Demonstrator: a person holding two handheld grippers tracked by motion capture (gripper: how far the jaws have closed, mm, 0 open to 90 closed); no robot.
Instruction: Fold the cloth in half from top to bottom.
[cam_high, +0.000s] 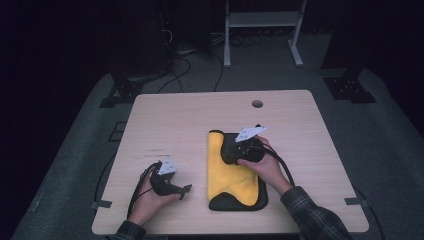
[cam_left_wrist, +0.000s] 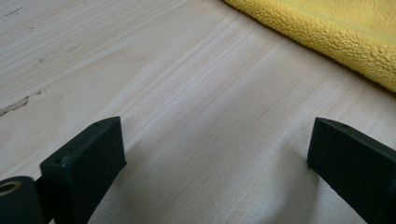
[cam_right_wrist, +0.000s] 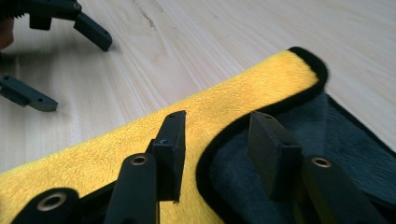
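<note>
The fluffy yellow-and-black microfibre cloth (cam_high: 231, 175) lies partly folded right of centre on the pale wooden desk (cam_high: 190, 115), the right claw (cam_right_wrist: 215, 140) open astride its turned-over edge (nothing gripped), the left claw (cam_left_wrist: 210, 154) open beside it, folding apparently unfinished.

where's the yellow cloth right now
In the high view the cloth lies flat on the table, right of centre near the front edge, under the right gripper, with the left gripper beside it.

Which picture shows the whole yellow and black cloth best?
The high view: the whole cloth lies flat on the table, with the right gripper over it. The right gripper view shows a close-up of its folded yellow layer and black edge. The left gripper view catches a yellow corner.
</note>
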